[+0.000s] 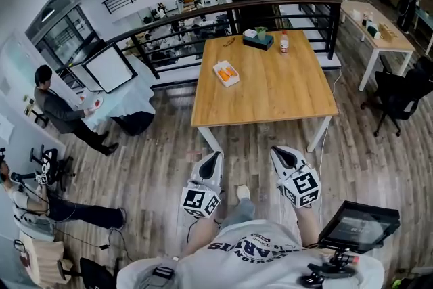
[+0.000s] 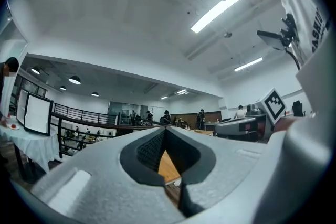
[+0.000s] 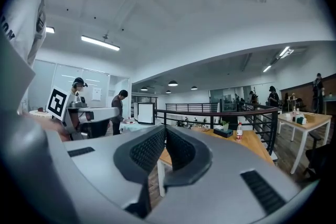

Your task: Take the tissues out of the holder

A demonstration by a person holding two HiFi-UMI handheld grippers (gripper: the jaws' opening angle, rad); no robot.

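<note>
The dark green tissue holder (image 1: 258,41), with a white tissue on top, stands at the far edge of the wooden table (image 1: 270,95). In the right gripper view the tissue holder (image 3: 227,132) shows small and far off. Both grippers hover over the floor short of the table's near edge, pointing level at it. My left gripper (image 1: 216,153) (image 2: 164,128) is shut with nothing in it. My right gripper (image 1: 276,149) (image 3: 166,127) has its tips together and holds nothing.
A white tray (image 1: 226,73) with orange items lies mid-table and a bottle (image 1: 284,44) stands beside the holder. A black railing (image 1: 203,13) runs behind the table. A black chair (image 1: 399,98) stands to the right, and a person (image 1: 61,112) sits at the left.
</note>
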